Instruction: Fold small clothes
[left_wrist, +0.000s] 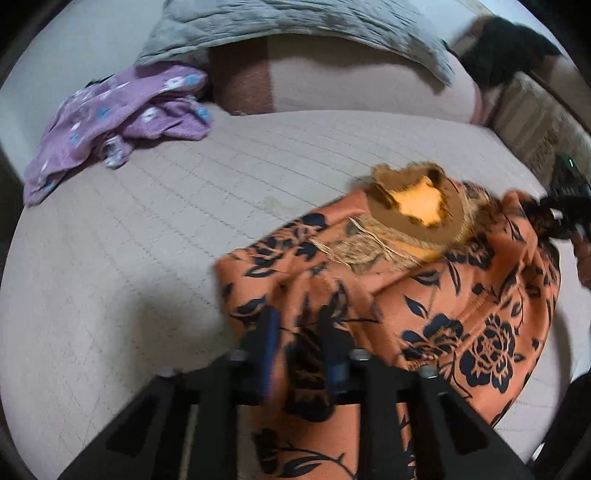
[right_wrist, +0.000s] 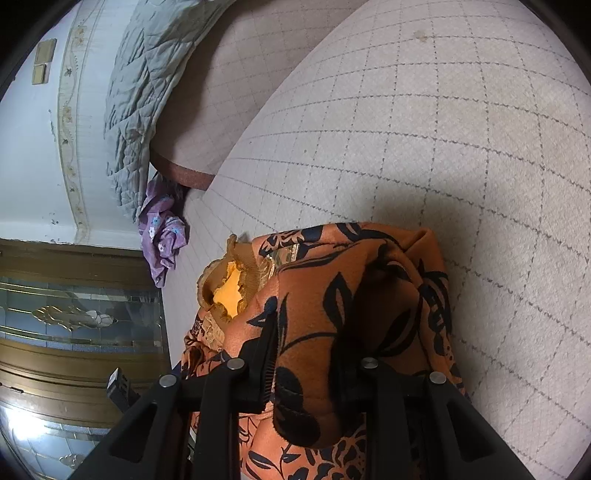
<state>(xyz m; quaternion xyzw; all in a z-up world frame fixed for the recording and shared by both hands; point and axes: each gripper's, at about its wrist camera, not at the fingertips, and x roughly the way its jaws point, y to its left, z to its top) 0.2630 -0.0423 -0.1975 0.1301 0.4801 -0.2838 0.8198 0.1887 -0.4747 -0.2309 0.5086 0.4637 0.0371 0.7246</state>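
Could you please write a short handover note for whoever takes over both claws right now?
Left claw: shut on a fold of the orange floral garment at its near edge.
Right claw: shut on a bunched part of the same garment, holding it up off the bed.
The garment is partly lifted and rumpled, its brown collar facing away; no fold is finished.
The purple floral garment lies crumpled at the far side near the grey quilt, untouched.
Left to do: fold the orange one, then the purple one.

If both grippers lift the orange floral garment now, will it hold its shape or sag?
Likely sag: the orange garment already drapes in soft folds over the right gripper. It looks thick, so probably not slippery in the left gripper. The fuzzy collar may flop forward.
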